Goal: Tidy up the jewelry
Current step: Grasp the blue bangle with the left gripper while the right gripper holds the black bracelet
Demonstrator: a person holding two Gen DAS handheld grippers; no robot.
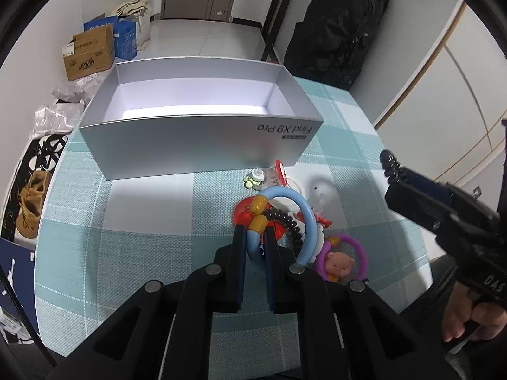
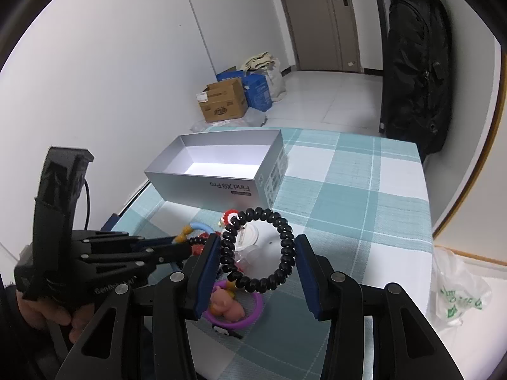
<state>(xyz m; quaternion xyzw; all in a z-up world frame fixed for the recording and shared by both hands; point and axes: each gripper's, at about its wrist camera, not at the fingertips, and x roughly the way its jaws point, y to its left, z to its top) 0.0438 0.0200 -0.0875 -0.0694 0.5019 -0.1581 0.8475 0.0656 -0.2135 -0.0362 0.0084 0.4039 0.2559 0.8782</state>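
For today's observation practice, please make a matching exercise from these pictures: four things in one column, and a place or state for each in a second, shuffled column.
Things:
1. blue ring
2. black coil band
3. silver box
4. purple ring with pink figure

Places or states:
A. open, nothing inside
B. lying on the checked tablecloth
C. clamped by the left gripper
D. between the right gripper's fingers

Pairs: 1-C, 2-D, 3-A, 4-B
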